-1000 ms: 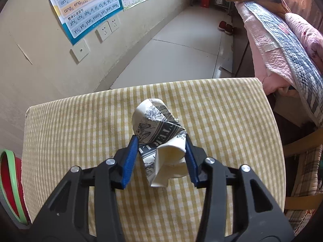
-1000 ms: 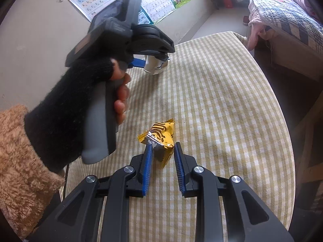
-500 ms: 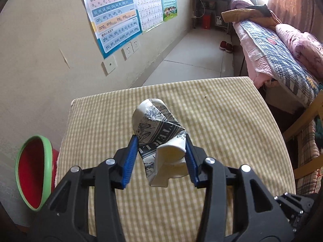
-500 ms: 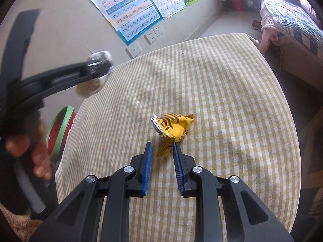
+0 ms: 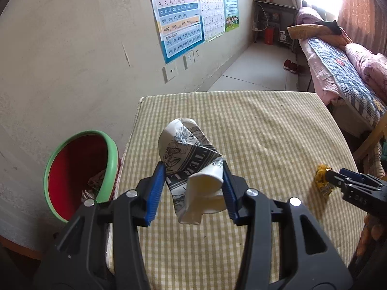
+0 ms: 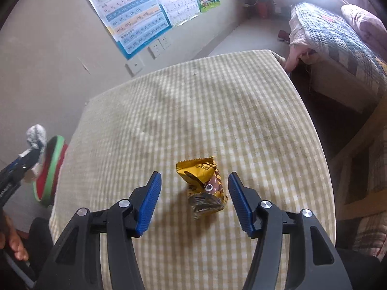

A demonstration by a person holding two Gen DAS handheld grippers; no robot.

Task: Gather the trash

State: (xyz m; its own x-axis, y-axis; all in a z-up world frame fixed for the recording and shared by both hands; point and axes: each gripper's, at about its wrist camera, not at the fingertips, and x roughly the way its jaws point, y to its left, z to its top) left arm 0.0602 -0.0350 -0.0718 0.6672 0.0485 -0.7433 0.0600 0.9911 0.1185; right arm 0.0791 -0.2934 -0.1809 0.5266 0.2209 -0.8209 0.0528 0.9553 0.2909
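Crushed paper cup (image 5: 193, 169) clamped in left hand-held gripper (image 5: 191, 193); right hand-held gripper (image 6: 193, 200) jaws opening around untouched yellow wrapper (image 6: 203, 188) on desk (image 6: 193, 108).

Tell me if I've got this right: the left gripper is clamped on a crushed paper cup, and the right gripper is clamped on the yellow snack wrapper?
Not quite. The left gripper is indeed clamped on the crushed paper cup, but the right gripper isn't gripping. Its jaws are opening, and the yellow snack wrapper lies on the checked tablecloth between them, untouched by either pad. The right wrist view shows it.
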